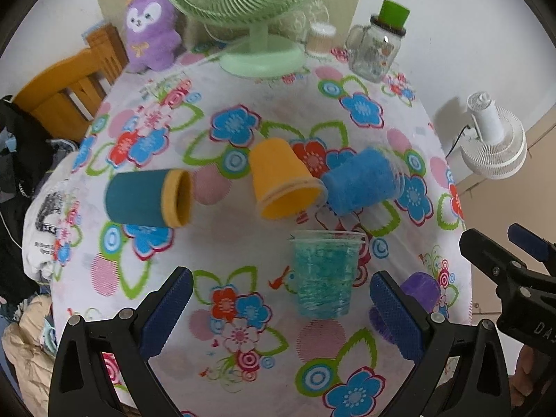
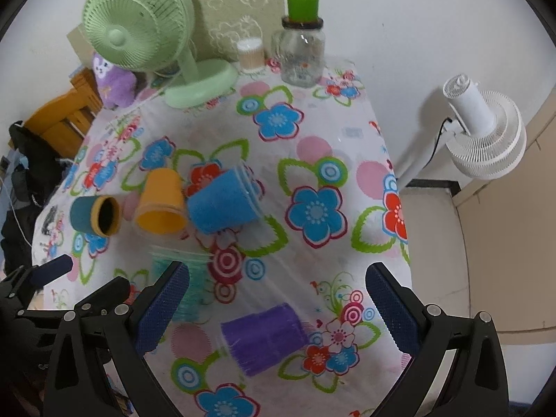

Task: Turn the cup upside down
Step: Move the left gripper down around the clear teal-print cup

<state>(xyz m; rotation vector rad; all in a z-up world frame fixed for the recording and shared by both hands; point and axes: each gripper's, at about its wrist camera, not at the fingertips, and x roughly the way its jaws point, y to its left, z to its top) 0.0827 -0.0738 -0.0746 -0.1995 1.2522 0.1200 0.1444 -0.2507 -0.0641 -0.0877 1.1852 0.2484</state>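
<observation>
Five cups sit on the flowered tablecloth [image 2: 312, 160], and only one stands mouth up: the clear teal cup [image 1: 323, 274], just ahead of the left gripper [image 1: 281, 312] and a little toward its right finger. I take that one to be the cup due for flipping, though the others lying about could equally be meant. It looks like thin disposable plastic, so very light, easy to dent, and probably slick on the wall; I would pinch it gently across the middle of its side, below the rolled rim, where the taper gives the padded fingers [image 1: 166, 312] something to seat against. Squeeze hard and it may buckle or pop out. Both tools are spread wide and carrying nothing, the left gripper framing the teal cup, the right gripper [image 2: 278, 316] hovering over the purple cup [image 2: 264, 337], which lies on its side between its fingers. Farther out lie three more cups on their sides: one dark teal cup [image 1: 146, 194] with an orange lip, one orange cup [image 1: 281, 184], and one blue cup [image 1: 361, 180], the last two touching. At the back stand one green desk fan [image 2: 146, 34], one purple plush toy [image 1: 149, 34], one glass jar [image 2: 302, 52] with a green top, and one small round container [image 2: 250, 54]. One white fan [image 2: 486, 132] stands off the table, by the wall.
</observation>
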